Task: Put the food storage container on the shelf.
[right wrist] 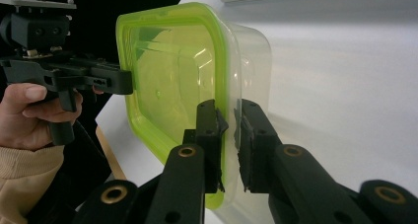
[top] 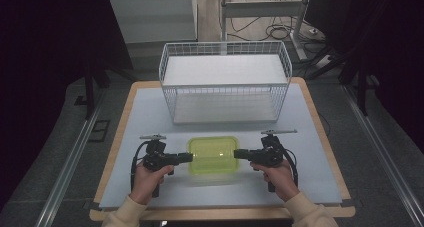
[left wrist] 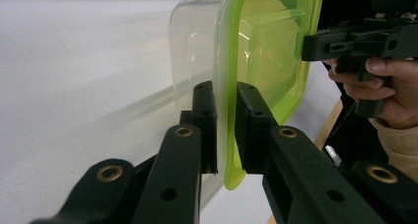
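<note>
A clear plastic box with a lime-green lid sits at the front middle of the table, between my two grippers. My left gripper comes in from the left, and in the left gripper view its jaws are shut on the lid's rim. My right gripper comes in from the right. In the right gripper view it pinches the opposite rim of the box. Each view also has the other gripper clamped on the far edge. I cannot tell whether the box rests on the table or hangs just above it.
A white wire basket with a shelf inside stands at the back of the grey table top, just beyond the box. The person's hands and beige sleeves come in over the front edge. Dark floor and cables surround the table.
</note>
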Motion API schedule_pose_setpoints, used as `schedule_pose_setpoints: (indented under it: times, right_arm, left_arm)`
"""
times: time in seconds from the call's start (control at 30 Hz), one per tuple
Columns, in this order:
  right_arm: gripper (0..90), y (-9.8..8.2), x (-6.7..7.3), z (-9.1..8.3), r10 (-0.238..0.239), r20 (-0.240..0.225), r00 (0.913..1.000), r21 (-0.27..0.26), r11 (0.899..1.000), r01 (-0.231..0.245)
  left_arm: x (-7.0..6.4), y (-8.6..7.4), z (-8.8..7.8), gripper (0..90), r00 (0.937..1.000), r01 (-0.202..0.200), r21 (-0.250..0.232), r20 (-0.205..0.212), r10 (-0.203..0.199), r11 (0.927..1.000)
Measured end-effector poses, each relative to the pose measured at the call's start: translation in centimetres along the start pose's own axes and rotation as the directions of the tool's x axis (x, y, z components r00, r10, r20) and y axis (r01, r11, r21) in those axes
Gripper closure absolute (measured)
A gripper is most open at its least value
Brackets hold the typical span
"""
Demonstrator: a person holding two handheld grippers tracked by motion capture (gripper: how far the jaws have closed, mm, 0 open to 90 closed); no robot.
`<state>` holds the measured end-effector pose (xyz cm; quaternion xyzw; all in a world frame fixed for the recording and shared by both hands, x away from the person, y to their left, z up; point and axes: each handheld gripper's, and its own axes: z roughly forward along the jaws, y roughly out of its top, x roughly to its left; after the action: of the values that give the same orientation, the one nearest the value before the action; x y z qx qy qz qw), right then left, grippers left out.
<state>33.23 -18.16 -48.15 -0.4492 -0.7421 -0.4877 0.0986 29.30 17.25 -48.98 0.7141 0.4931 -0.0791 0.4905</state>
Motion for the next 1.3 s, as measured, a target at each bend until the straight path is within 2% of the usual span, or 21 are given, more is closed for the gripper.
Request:
schedule_pose_setpoints:
  times: [0.27,0.43,0.67,0.9,1.1,1.3]
  right_arm:
    - [80.0,-0.2,0.2,-0.4,-0.016,0.016,0.9997,-0.02,1.0,0.017]
    - [80.0,-0.2,0.3,-1.0,-0.032,0.025,0.9992,-0.035,0.999,0.032]
    - [80.0,0.0,0.4,-1.6,-0.043,0.022,0.9988,-0.051,0.998,0.044]
    - [80.0,0.4,1.1,-1.9,-0.072,0.017,0.9973,-0.066,0.995,0.073]
    - [80.0,0.7,1.3,-2.2,-0.073,0.008,0.9973,-0.08,0.994,0.074]
    - [80.0,1.0,1.9,-2.3,-0.094,0.01,0.9955,-0.089,0.991,0.095]
  left_arm:
    - [-0.2,0.4,0.3,80.7,0.9997,-0.02,0.015,0.014,0.02,0.9997]
    - [-0.8,0.5,0.3,80.6,0.9993,-0.038,0.012,0.004,0.038,0.9992]
    - [-1.2,0.8,0.3,80.7,0.9991,-0.038,-0.003,0.018,0.038,0.9993]
    - [-1.4,1.0,-0.4,80.8,0.9989,-0.039,-0.024,0.024,0.04,0.999]
    - [-1.8,1.4,-0.8,80.7,0.9982,-0.046,-0.04,0.037,0.048,0.9981]
    - [-2.3,1.5,-1.5,80.8,0.9978,-0.058,-0.054,0.027,0.06,0.9969]
